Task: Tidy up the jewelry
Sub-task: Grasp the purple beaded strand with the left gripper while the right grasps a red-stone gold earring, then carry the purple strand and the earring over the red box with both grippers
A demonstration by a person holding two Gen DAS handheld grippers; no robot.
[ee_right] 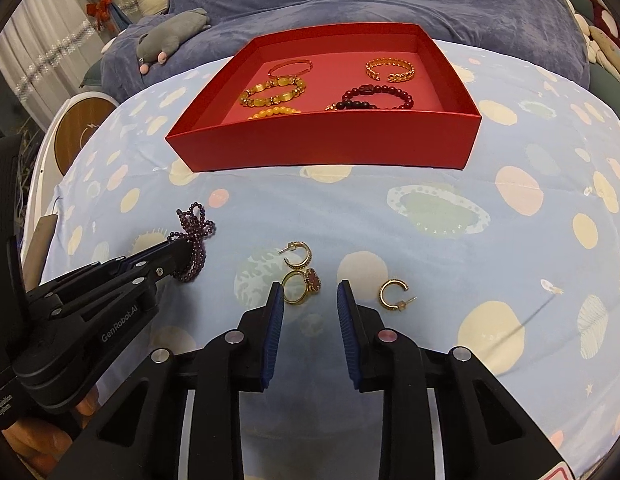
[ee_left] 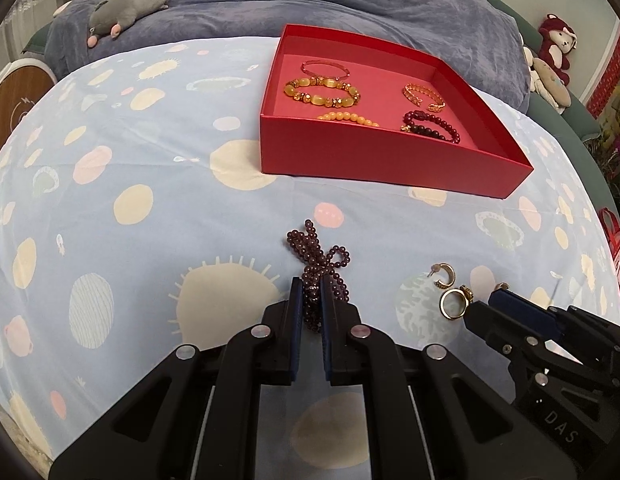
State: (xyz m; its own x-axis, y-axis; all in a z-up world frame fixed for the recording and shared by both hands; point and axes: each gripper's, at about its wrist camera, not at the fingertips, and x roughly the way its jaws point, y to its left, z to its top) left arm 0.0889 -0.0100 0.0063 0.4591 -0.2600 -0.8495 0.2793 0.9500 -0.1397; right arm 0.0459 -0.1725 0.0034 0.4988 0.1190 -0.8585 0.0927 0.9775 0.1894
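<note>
My left gripper [ee_left: 311,285] is shut on a dark purple bead strand [ee_left: 318,256] that lies bunched on the patterned bedsheet; it also shows in the right wrist view [ee_right: 194,236]. My right gripper [ee_right: 310,290] is open, its fingertips on either side of a gold ring with a red stone [ee_right: 304,284]. Two gold hoop earrings lie near it, one behind [ee_right: 298,254] and one to the right [ee_right: 394,294]. The red tray [ee_right: 330,148] behind holds several bracelets, including a dark red bead one [ee_right: 374,98].
A grey plush toy [ee_right: 170,38] lies on the blue blanket [ee_left: 350,4] behind the tray. More plush toys [ee_left: 554,52] sit at the far right. A round wooden-topped stand [ee_right: 80,132] is at the left beside the bed.
</note>
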